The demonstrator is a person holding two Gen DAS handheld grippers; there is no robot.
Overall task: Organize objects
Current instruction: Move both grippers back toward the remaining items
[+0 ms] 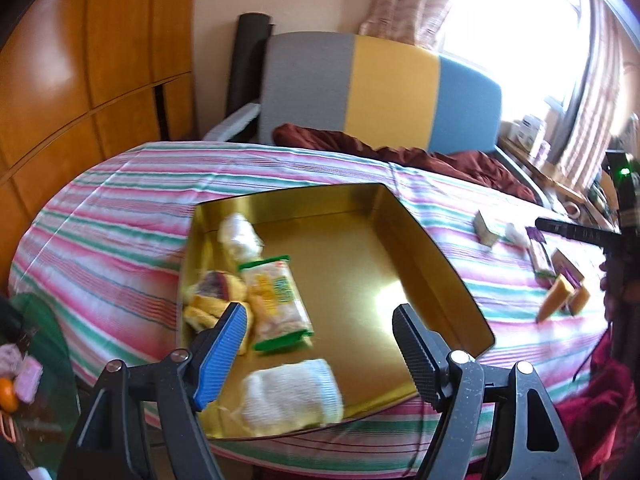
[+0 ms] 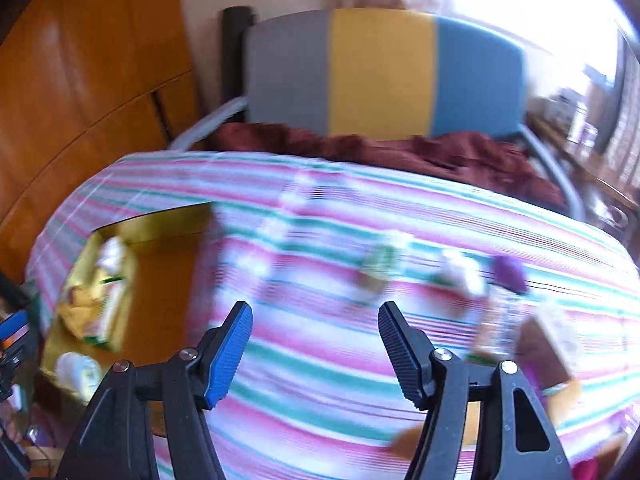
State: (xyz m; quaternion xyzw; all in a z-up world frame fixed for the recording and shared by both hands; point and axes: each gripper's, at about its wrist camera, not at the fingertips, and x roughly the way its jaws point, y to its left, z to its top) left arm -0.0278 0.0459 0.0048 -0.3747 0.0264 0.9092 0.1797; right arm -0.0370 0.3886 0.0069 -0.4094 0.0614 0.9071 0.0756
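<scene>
1. Hovering over the near edge of the gold tray [image 1: 432, 248], the left gripper [image 1: 320, 344] has its jaws spread wide with nothing between them; the blue pad sits on the left finger, the black ribbed pad on the right.
2. Inside the tray, a white knitted bundle [image 1: 292, 394] lies at the near edge just ahead of the left gripper, a green-edged snack packet [image 1: 276, 304] lies along the left side, yellow-wrapped pieces [image 1: 212, 300] sit against the left wall, and a second white bundle [image 1: 240, 236] lies toward the far left corner.
3. The right gripper [image 2: 316, 340] is held above the striped bedspread [image 2: 320, 360], its jaws also apart and empty; this view is heavily blurred.
4. The tray rests on the bedspread toward its left side, and in the right wrist view it shows at the left edge [image 2: 168, 264].
5. Near the right edge of the bedspread lie loose items: a small box [image 1: 486, 230], a white wad [image 1: 516, 234], purple-labelled packets [image 1: 540, 256] and orange wedges [image 1: 554, 298]. In the blurred right view they cannot be told apart.
6. A dark red blanket [image 1: 400, 152] is bunched at the far edge, before a grey, yellow and blue headboard [image 1: 384, 88].
7. Wooden wardrobe doors [image 1: 80, 60] stand to the left, a curtained window [image 1: 520, 20] to the right.
</scene>
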